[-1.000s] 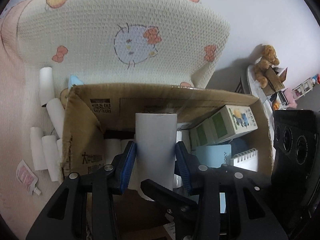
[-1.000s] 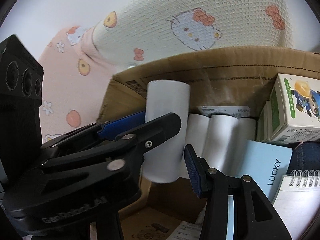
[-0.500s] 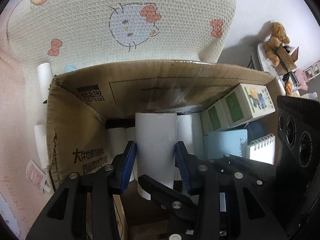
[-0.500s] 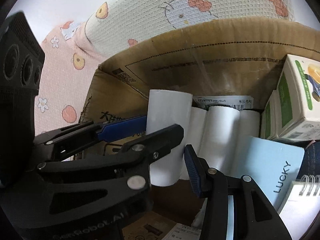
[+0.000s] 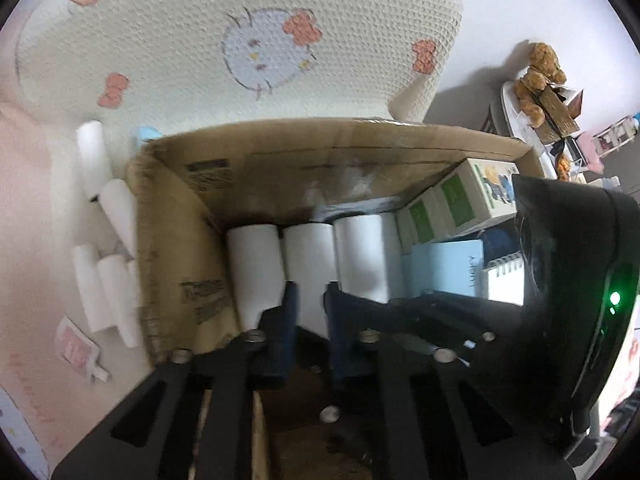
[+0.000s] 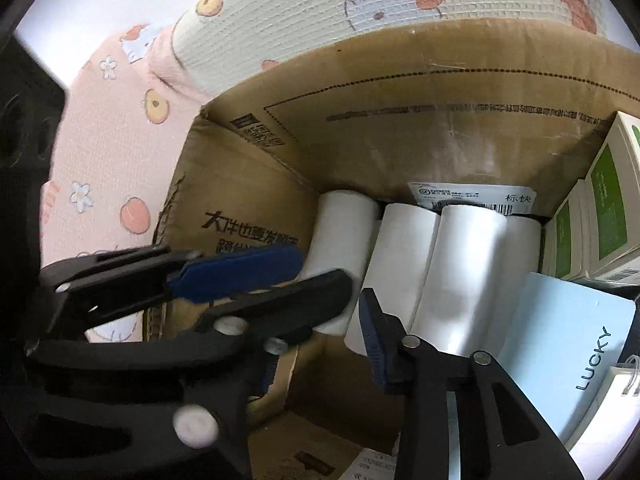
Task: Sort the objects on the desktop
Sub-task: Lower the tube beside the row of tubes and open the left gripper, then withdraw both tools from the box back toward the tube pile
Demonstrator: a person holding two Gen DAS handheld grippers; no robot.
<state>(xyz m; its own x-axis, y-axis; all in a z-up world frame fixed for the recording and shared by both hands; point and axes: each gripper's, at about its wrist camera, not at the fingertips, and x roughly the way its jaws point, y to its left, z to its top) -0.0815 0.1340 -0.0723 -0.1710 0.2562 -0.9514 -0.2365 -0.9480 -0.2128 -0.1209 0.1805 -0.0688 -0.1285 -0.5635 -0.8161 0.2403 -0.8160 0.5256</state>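
Observation:
A brown cardboard box (image 5: 172, 248) lies open on its side. Several white paper rolls (image 5: 256, 268) stand in a row at its back, also in the right wrist view (image 6: 464, 264). My left gripper (image 5: 308, 300) hangs just in front of the rolls, its blue-padded jaws close together with nothing between them. It shows in the right wrist view (image 6: 240, 264) at the left. My right gripper (image 6: 356, 304) is open and empty, its fingers in front of the rolls. Green and white cartons (image 5: 460, 200), a light blue "LUCKY" notebook (image 6: 576, 360) and a spiral notepad (image 5: 504, 284) fill the box's right side.
More white rolls (image 5: 108, 280) and a small pink packet (image 5: 76, 348) lie outside the box at left on a pink patterned sheet (image 6: 104, 168). A cream Hello Kitty pillow (image 5: 248, 48) stands behind the box. A teddy bear (image 5: 536, 76) sits far right.
My left gripper let go of the white roll, which now stands at the left of the row inside the box. The jaws drew back and closed together.

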